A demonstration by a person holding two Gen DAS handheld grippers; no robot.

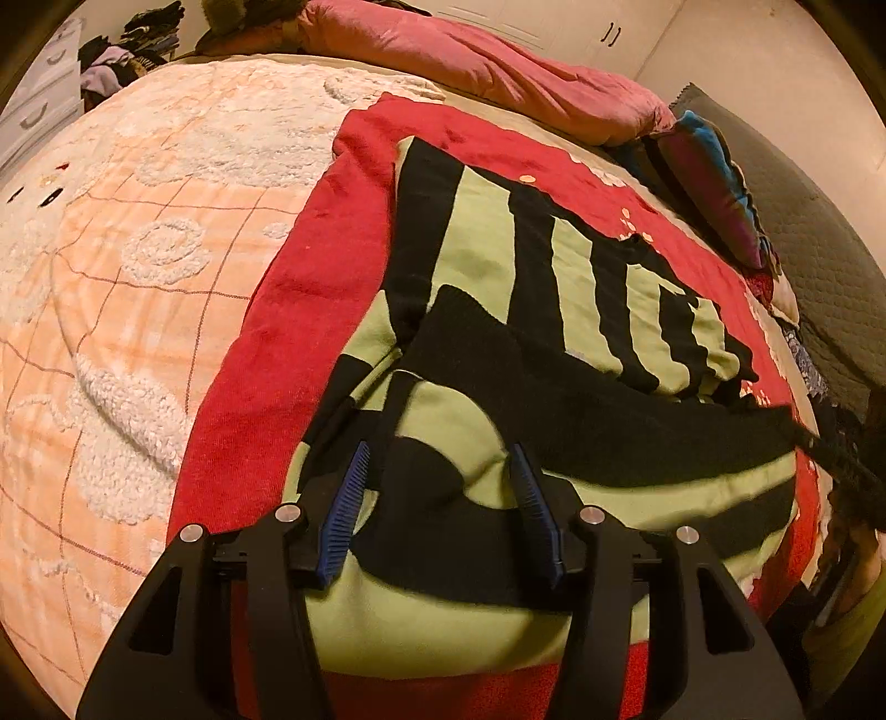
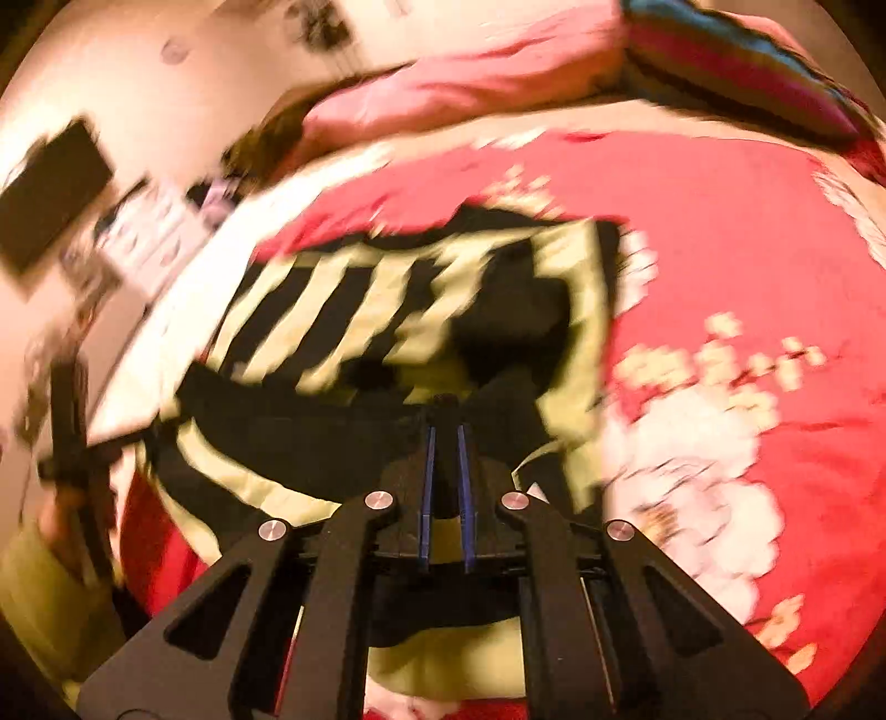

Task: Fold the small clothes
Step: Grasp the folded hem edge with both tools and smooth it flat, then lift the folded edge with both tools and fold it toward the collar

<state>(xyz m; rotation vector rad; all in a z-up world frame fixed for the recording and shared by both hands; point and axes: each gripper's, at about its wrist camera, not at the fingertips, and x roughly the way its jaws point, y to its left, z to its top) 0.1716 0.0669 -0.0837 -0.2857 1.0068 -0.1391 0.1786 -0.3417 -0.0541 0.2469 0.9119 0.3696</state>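
Note:
A black and pale-green striped garment [image 1: 554,288] lies partly folded on a red blanket [image 1: 266,343]. My left gripper [image 1: 440,448] hovers over its near part. It is open, its blue pads [image 1: 349,515] apart with fabric below them, not pinched. A black fold of the garment stretches taut to the right edge, toward the dark shape of my right gripper [image 1: 866,459]. The right wrist view is blurred. There my right gripper [image 2: 446,427] is shut on black cloth of the garment [image 2: 343,310], near its right side. The left gripper [image 2: 69,437] shows at the far left, in a hand.
A peach quilted bedspread [image 1: 127,266] covers the bed's left part. A pink duvet [image 1: 498,61] lies along the far side, a striped cushion [image 1: 714,183] at the right. A pile of clothes [image 1: 127,50] and white drawers [image 1: 39,105] stand beyond the bed. The red blanket has white flowers [image 2: 698,443].

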